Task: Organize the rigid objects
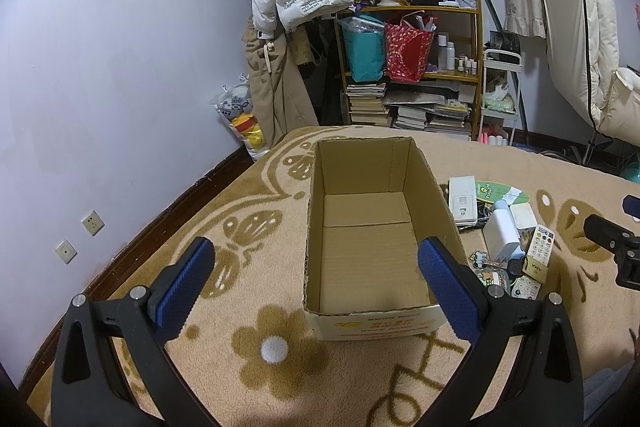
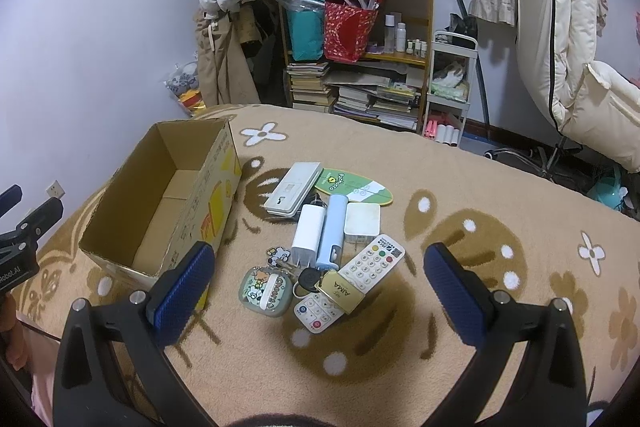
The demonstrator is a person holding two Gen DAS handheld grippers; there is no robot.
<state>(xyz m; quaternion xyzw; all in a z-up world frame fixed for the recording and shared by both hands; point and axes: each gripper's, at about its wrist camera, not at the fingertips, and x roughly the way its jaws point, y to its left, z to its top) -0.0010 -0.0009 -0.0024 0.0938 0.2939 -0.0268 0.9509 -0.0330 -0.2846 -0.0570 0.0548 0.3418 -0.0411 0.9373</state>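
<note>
The left gripper [image 1: 316, 263] hangs above the blanket with its blue-padded fingers spread wide and nothing between them; in its own view the two pads frame the near half of an open cardboard box [image 1: 368, 255], which fills the centre of the frame. The box interior shows only bare cardboard.

The right gripper [image 2: 318, 269] is likewise spread wide and empty, its pads sitting low in the frame on either side of a small heap of rigid objects at centre. Nearest to it lie a small white remote [image 2: 318, 311] and a gold tag marked AIMA [image 2: 340, 291], touching each other, with a cartoon-printed case [image 2: 267, 290] just left of them and a black key fob [image 2: 309, 277] between. Just above, a white keypad remote [image 2: 372, 259] lies tilted, beside a light blue cylinder [image 2: 332, 231] and a white charger [image 2: 306, 233] that lie side by side. A white square adapter [image 2: 362, 221] sits to the right of the cylinder. Farther up the frame are a long white flat device [image 2: 292, 187] and a green oval card [image 2: 352, 185].

The box stands left of the heap in the right wrist view, near but apart from it. Everything rests on a tan blanket with brown flower patterns [image 2: 460, 187]. A cluttered wooden shelf [image 2: 360, 39] stands in the upper centre.
</note>
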